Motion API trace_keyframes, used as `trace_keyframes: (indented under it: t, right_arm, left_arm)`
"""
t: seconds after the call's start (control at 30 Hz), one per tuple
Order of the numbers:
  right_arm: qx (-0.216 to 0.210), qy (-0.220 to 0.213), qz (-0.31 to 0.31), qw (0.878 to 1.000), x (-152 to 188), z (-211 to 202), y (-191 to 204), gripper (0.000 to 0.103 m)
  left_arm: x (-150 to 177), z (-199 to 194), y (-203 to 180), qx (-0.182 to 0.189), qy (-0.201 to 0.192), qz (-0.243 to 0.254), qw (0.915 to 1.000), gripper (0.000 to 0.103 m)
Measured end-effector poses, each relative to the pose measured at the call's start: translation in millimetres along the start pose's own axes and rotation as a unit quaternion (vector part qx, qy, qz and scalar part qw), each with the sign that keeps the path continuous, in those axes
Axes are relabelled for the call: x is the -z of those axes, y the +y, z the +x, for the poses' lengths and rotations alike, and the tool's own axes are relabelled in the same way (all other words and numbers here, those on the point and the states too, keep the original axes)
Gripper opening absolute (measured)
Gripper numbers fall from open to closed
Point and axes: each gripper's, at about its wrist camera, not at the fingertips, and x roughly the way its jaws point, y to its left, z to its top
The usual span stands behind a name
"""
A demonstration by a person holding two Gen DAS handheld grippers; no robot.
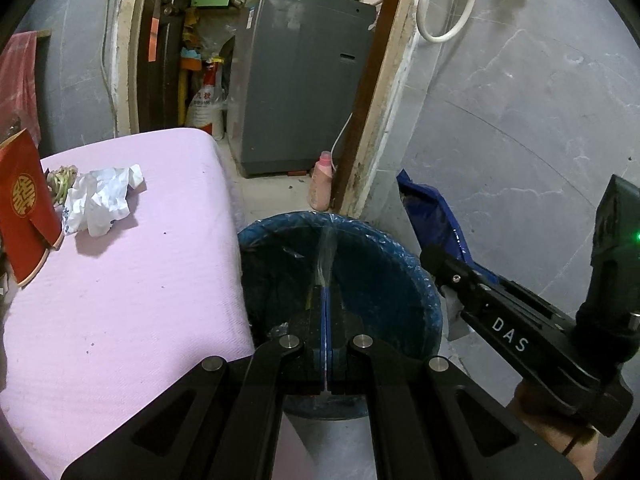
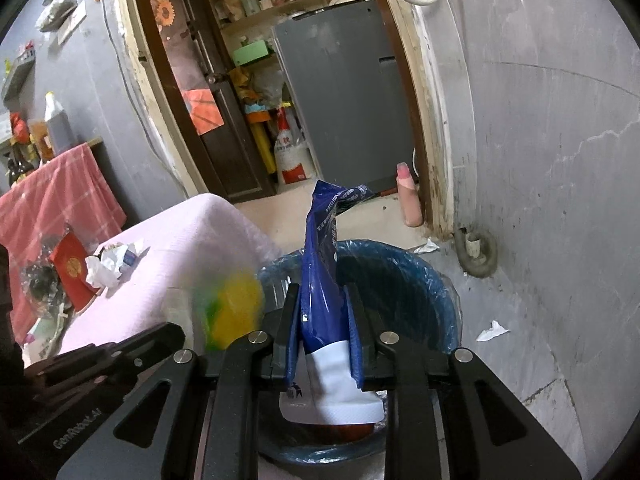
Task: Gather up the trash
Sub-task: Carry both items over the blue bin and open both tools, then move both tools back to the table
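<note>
Grey marbled wall panels (image 2: 540,128) enclose the room, and a wood-framed doorway opens onto a storeroom with one grey boxy appliance (image 1: 304,80), one printed white sack (image 1: 206,108) and cluttered shelves. One tabletop (image 1: 132,280) under a pink woven cloth fills the left side. Beside its corner, on the floor, stands one round bin (image 1: 400,248) lined with a crinkled blue plastic bag. One pink bottle (image 2: 409,196) stands upright by the door frame. On the tabletop lie one red card box (image 1: 24,204) with a gold emblem, one crumpled white paper wad (image 1: 100,200) and a tangle of rubber bands (image 1: 62,178), close together. Two white paper scraps (image 2: 492,330) lie on the floor near the wall.

The right tool (image 2: 324,316) is clamped on a glossy blue and white plastic wrapper (image 2: 320,264), held upright over the bin. The left tool (image 1: 325,300) has its pads pressed together on a thin clear film strip (image 1: 326,256), also above the bin; in the right wrist view a blurred yellow-green patch shows at its tip.
</note>
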Motion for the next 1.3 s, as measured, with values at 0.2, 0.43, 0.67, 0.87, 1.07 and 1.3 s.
trace_keyframes:
  t: [0.2, 0.43, 0.67, 0.87, 1.07, 1.3]
  right_arm:
    - [-0.002, -0.001, 0.005, 1.0, -3, -2, -3, 0.021]
    - [0.001, -0.029, -0.002, 1.0, -12, -18, 3, 0.028]
    - [0.003, -0.082, -0.028, 0.996, -22, -48, 24, 0.04]
    - [0.002, -0.132, -0.05, 0.99, -25, -72, 44, 0.062]
    - [-0.005, -0.165, -0.055, 0.985, -25, -84, 61, 0.085]
    - [-0.029, -0.193, -0.075, 0.978, -23, -96, 87, 0.103]
  left_arm:
    - [-6, -8, 6, 0.005, -0.017, -0.015, 0.9997, 0.003]
    - [-11, -39, 13, -0.018, -0.08, -0.022, 0.9964, 0.034]
    - [-16, -72, 19, -0.046, -0.131, -0.021, 0.9901, 0.058]
    - [-19, -105, 31, -0.085, -0.176, -0.015, 0.9806, 0.093]
    - [-10, -136, 49, -0.116, -0.214, -0.017, 0.9699, 0.101]
    - [2, -168, 74, -0.145, -0.225, -0.035, 0.9629, 0.101]
